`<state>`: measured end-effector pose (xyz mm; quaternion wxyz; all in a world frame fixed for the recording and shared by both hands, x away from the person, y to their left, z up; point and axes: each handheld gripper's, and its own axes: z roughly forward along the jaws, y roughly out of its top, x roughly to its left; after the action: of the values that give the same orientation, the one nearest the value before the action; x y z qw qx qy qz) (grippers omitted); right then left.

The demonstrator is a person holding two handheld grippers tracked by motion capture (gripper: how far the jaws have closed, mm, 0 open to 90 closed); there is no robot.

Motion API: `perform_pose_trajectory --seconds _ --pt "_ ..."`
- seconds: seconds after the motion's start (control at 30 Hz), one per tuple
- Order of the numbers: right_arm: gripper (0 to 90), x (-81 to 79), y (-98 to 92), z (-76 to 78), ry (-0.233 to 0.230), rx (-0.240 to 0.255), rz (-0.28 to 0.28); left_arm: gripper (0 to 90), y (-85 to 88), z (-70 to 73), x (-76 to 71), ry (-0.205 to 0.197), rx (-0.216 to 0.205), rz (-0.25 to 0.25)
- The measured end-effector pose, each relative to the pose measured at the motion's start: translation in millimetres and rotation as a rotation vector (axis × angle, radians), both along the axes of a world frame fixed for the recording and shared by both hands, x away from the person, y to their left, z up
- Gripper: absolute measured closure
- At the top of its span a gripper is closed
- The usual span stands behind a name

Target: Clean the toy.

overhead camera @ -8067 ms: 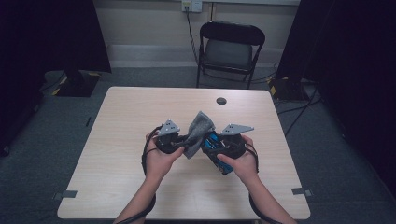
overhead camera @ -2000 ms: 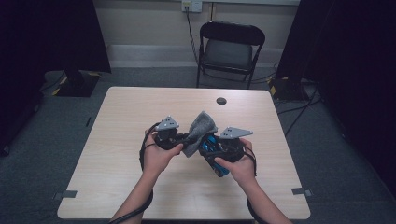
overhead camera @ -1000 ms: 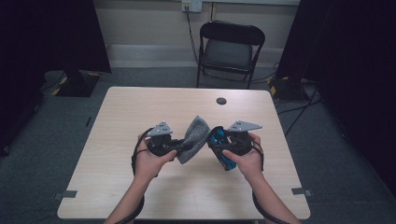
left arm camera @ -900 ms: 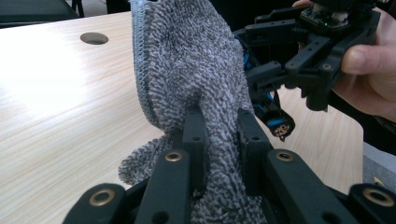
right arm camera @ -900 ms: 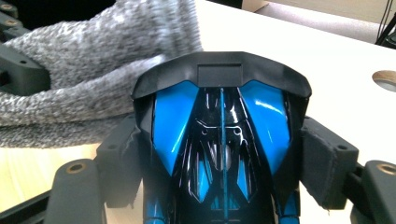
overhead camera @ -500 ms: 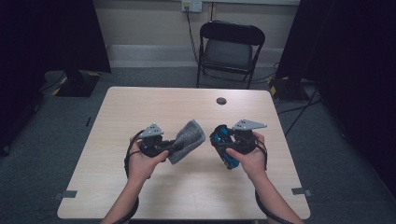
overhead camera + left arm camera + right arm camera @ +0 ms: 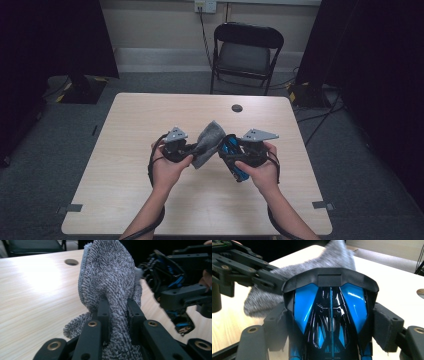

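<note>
Half a second back the two hands stood apart with a gap between cloth and toy; since then they have drawn together again, so that the grey cloth [image 7: 209,142] meets the blue and black toy car [image 7: 233,157] at the middle of the desk [image 7: 125,200].

In the high view the left claw [image 7: 192,149] sits at about nine o'clock of the cloth, held in the person's left hand [image 7: 167,167]. Its jaws are clamped tight on the cloth: the left gripper view shows the two black pads [image 7: 103,311] pinching a fold of the grey terry cloth [image 7: 110,277], which stands up above them and spills out below at seven o'clock. Beyond the cloth, at three o'clock in that view, is the other claw with its blue-trimmed load.

The right claw [image 7: 231,156] sits at three o'clock of the cloth in the high view, in the person's right hand [image 7: 260,172]. Its jaws grip the toy car by its sides: the right gripper view shows the padded fingers [image 7: 387,327] pressed on both flanks of the car [image 7: 329,315], whose black end faces the cloth [image 7: 337,257] at twelve o'clock.

Both things are held up above the desk, near its centre. A small dark round hole [image 7: 237,108] lies in the desk at twelve o'clock, and a black folding chair [image 7: 245,52] stands beyond the far edge.
</note>
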<state>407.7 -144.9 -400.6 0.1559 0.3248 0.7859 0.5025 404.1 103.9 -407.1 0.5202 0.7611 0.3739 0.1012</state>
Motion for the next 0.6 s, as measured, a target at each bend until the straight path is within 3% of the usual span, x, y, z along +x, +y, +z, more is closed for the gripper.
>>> perform_pose_trajectory --seconds 0.17,0.37,0.6 --pt "25.5 -1.3 2.6 1.5 -0.018 -0.013 -0.016 76.9 -11.0 -0.7 -3.8 0.002 -0.006 -0.035" --pt "25.5 1.0 2.5 1.6 -0.019 -0.022 -0.043 76.9 -19.7 -0.6 -7.3 -0.001 0.016 -0.064" --pt "25.5 3.9 2.3 3.1 -0.017 -0.014 -0.053 76.9 -21.2 -6.2 -9.2 0.029 0.026 -0.101"
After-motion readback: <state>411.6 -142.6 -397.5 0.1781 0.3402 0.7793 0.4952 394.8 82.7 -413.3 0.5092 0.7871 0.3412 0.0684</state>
